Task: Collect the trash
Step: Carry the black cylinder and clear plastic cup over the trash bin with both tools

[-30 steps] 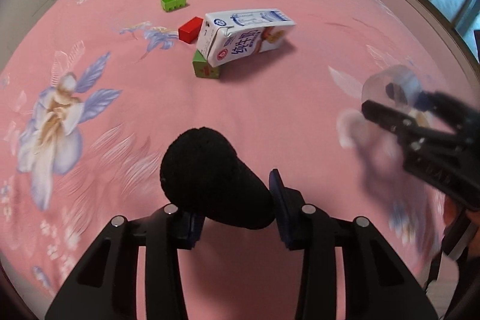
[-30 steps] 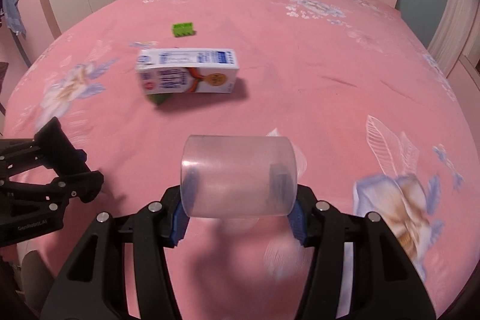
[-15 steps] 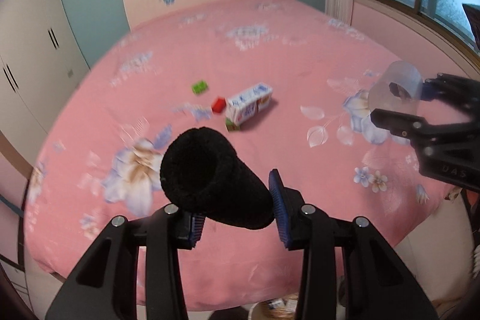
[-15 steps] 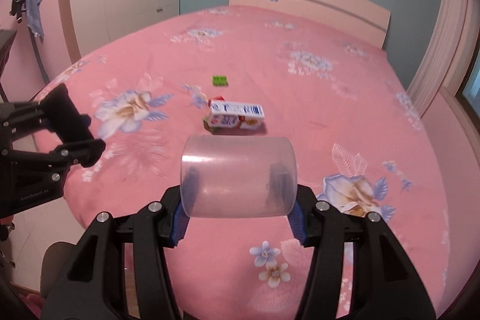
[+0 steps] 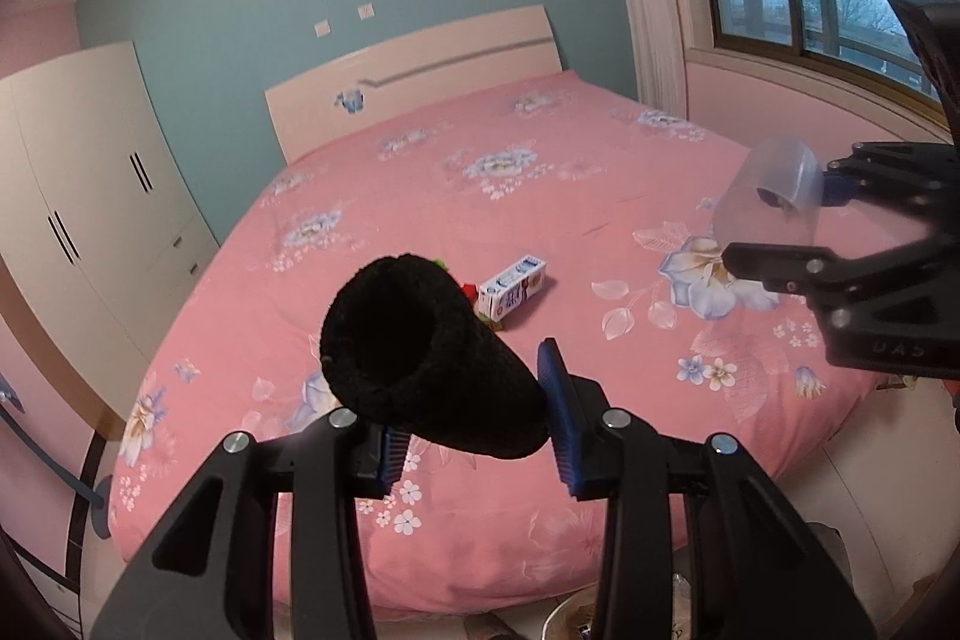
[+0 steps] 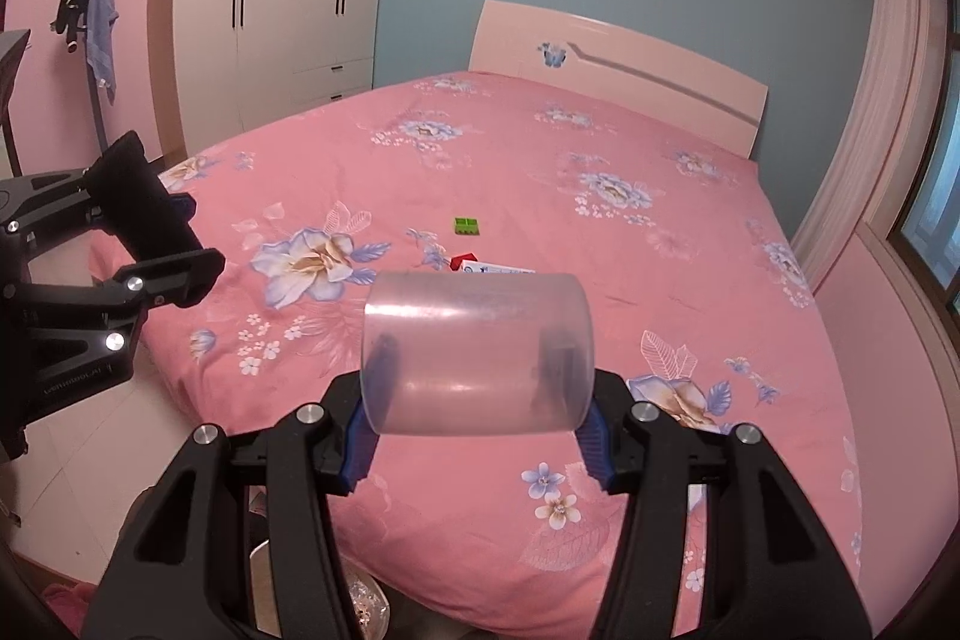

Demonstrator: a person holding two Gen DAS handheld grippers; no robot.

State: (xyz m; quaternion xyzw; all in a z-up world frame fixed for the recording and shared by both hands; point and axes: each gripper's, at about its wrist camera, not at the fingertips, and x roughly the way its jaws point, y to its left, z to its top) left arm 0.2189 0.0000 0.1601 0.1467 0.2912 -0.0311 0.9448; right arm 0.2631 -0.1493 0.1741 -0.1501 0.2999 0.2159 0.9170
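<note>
While the left hand-held gripper [image 5: 474, 436] pinches a black fuzzy tube-shaped sock-like roll [image 5: 420, 352] between its blue-padded fingers, the right hand-held gripper [image 6: 477, 436] pinches a clear, frosted plastic cup [image 6: 477, 352] lying sideways across its own blue pads. Both are held in the air off the foot of the bed with the pink floral sheet [image 6: 600, 244], the left one showing at the left edge of the right wrist view [image 6: 156, 244] and the right one at the right edge of the left wrist view [image 5: 774, 232]. On the bed, well apart from both, lie a white and blue milk carton on its side [image 5: 513, 287], a small red block [image 6: 463, 260] touching it, and a green toy brick [image 6: 466, 225] a little farther toward the headboard.
</note>
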